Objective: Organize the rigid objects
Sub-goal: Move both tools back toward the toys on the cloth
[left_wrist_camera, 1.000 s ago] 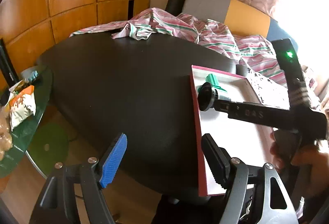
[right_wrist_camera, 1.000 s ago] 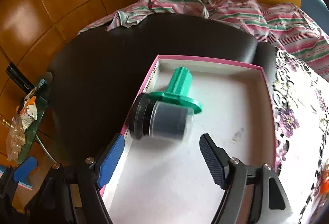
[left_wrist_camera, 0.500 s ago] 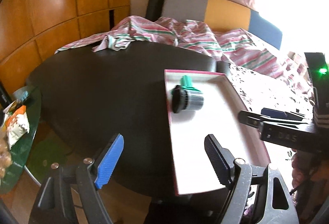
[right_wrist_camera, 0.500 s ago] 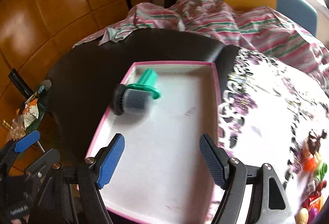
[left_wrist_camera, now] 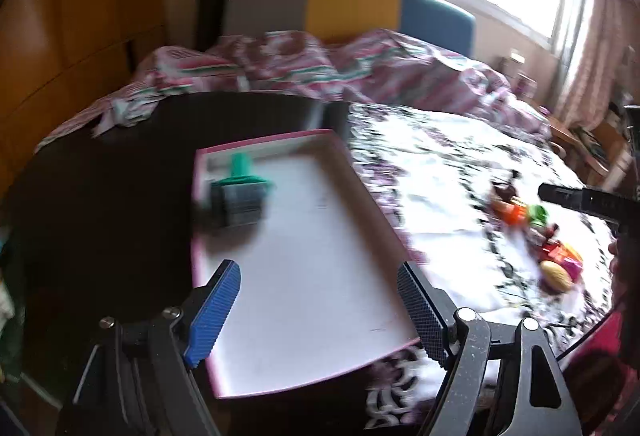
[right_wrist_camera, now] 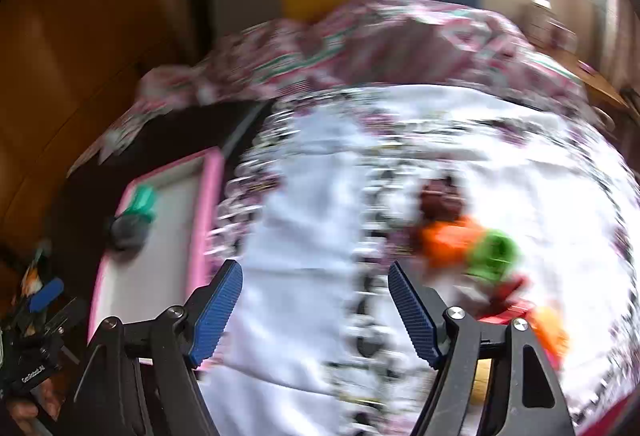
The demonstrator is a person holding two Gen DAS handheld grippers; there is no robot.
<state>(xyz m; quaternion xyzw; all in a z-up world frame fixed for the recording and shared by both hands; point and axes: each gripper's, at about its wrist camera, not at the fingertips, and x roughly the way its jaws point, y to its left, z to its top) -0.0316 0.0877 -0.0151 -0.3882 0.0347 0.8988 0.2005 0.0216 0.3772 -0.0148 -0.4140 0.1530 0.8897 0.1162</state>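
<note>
- Left gripper [left_wrist_camera: 318, 310]: jaws wide, empty, over pink-rimmed tray [left_wrist_camera: 320, 300] holding green-and-grey piece [left_wrist_camera: 240, 195].
- Right gripper [right_wrist_camera: 314, 310]: wide, empty, above floral cloth [right_wrist_camera: 304, 276]; toys [right_wrist_camera: 472, 248] near.

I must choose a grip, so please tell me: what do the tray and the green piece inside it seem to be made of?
The tray looks like cardboard: thin pink walls, a flat matt white floor with faint marks. The green piece looks like hard moulded plastic, with even colour and a slight sheen. Motion blur leaves both uncertain.
</note>
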